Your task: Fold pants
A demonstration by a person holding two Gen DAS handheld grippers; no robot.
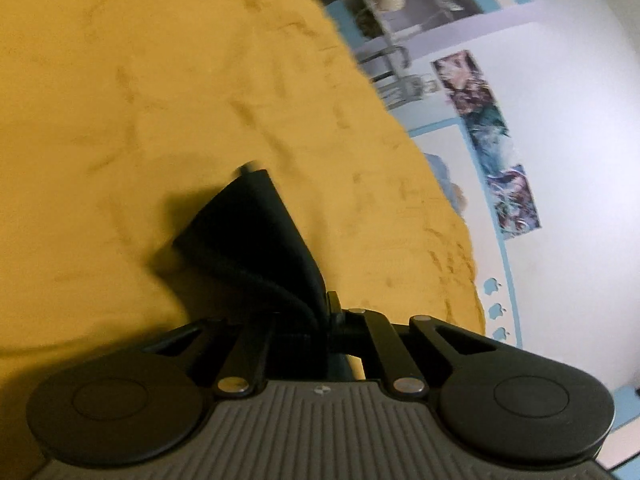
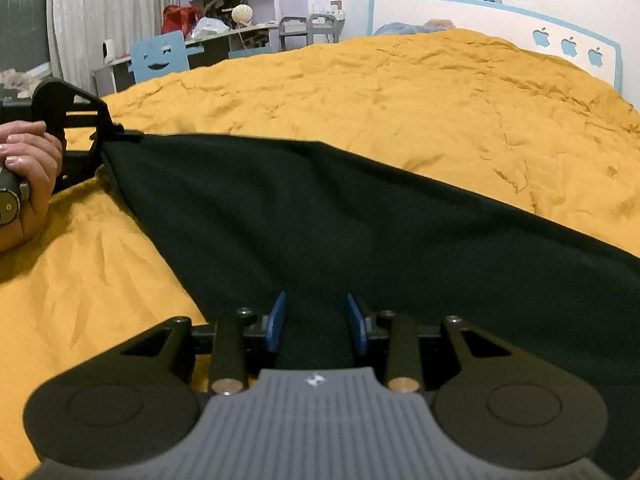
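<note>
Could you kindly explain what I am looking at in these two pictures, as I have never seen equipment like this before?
There is no robot: a person holds a hand-held two-finger gripper in each hand, each with a camera looking along its fingers. One picture comes from the left gripper, clamped on a corner of black pants. The other comes from the right gripper, whose blue pads stand apart with pants cloth between them. That view also shows the person's left hand. The pants lie across a yellow bedspread.
</note>
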